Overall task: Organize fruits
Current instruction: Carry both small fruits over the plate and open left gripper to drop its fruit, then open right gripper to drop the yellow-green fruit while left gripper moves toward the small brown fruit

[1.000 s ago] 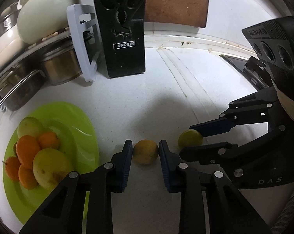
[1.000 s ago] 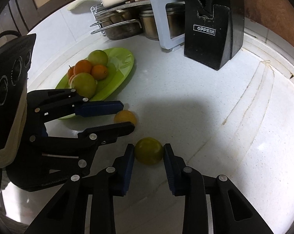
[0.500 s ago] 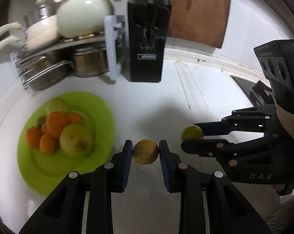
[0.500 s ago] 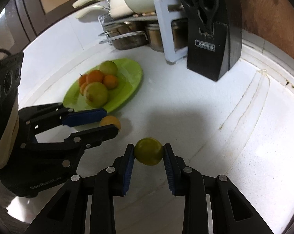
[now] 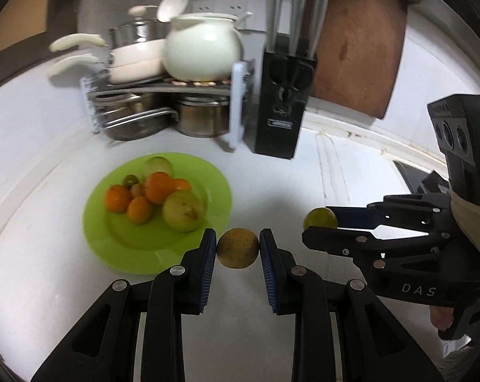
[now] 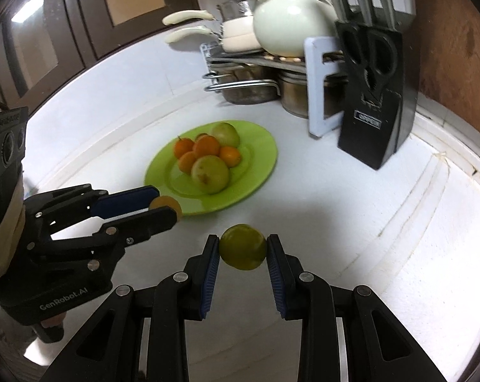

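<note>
My left gripper (image 5: 237, 248) is shut on a small yellow-orange fruit (image 5: 237, 247), held above the counter just right of the green plate (image 5: 119, 242). My right gripper (image 6: 243, 251) is shut on a green round fruit (image 6: 243, 247), also lifted off the counter. In the left wrist view the right gripper (image 5: 322, 222) appears at the right, pinching the green fruit (image 5: 319, 218). In the right wrist view the left gripper (image 6: 163, 207) shows at the left with its fruit (image 6: 165, 203) at the green plate's (image 6: 259, 146) near rim. The plate holds several oranges (image 5: 157, 187) and pale green fruits (image 5: 183, 210).
Behind the plate stand a pot rack (image 5: 138, 108) with steel pots and a cream kettle (image 5: 201, 51), a white board (image 5: 238, 105), a black knife block (image 5: 281, 108) and a brown cutting board (image 5: 357, 44). White counter (image 6: 367, 222) spreads to the right.
Both grippers have lifted their fruits off the counter and risen. The left gripper has swung toward the plate, which now sits nearer the middle of its view.
</note>
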